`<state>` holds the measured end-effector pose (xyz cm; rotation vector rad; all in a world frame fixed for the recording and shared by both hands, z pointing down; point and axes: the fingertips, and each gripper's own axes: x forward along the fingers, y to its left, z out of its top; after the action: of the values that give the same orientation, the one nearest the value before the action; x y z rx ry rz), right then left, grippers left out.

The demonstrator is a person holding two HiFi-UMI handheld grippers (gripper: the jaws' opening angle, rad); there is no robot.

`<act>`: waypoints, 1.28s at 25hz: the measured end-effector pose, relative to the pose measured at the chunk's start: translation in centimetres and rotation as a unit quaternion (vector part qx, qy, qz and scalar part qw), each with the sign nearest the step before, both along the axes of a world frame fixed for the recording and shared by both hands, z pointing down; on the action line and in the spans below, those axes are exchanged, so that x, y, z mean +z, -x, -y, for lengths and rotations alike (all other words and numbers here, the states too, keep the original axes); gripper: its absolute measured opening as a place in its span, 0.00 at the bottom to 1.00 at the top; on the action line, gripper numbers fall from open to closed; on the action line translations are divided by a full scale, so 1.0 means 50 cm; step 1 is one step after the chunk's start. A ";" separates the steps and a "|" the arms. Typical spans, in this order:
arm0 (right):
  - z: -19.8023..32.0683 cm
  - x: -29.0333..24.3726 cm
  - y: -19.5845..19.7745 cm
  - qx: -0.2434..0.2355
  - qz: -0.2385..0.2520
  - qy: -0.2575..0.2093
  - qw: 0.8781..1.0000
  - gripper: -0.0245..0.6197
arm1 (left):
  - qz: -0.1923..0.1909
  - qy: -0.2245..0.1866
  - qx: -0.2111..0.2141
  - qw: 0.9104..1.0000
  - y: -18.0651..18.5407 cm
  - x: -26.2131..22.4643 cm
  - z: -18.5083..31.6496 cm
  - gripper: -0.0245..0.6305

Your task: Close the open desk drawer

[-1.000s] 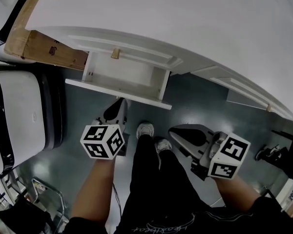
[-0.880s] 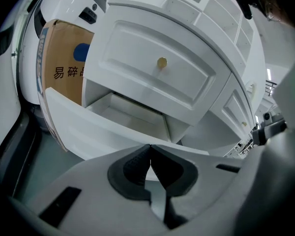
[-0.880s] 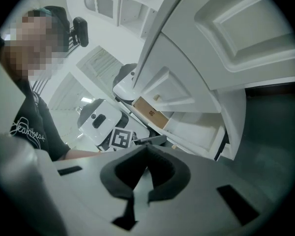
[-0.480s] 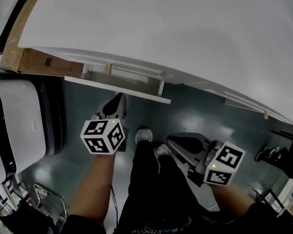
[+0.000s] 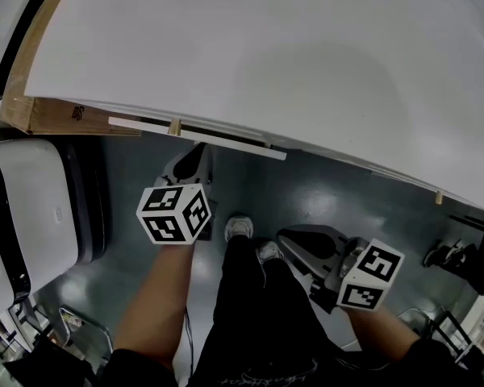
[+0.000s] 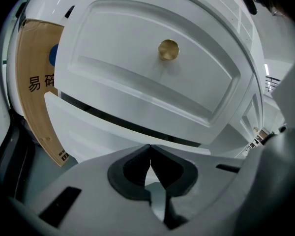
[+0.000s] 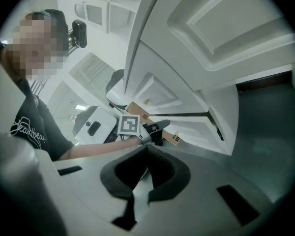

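**Drawer nearly shut, left tongs clenched at its front**

Our left tongs (image 6: 150,147) are clenched on nothing, with their tips right up against the front of the drawer (image 6: 103,132). The drawer stands straight ahead of them, with only a dark slit open along its top edge, and we cannot tell for sure that the tips touch it. Our right tongs (image 7: 147,150) are also clenched and empty, held back and well off to the side. We judge the main risk to be the smooth tips skidding up the painted front into the slit, or toward the knob (image 6: 168,49) above them, if we push at a slant. A push that ends early would leave the drawer proud, and a hard one could slam it.
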<state>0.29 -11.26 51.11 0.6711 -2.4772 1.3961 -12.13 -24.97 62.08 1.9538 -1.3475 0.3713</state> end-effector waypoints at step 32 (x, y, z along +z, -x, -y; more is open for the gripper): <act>0.000 -0.170 0.023 0.042 0.030 -0.090 0.995 0.05 | -0.038 -0.058 0.124 0.990 -0.053 -0.311 -0.164 0.04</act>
<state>-0.86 -11.26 42.60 0.7882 -2.6746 1.2488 -9.49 -16.75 46.53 2.2171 -1.1021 0.3379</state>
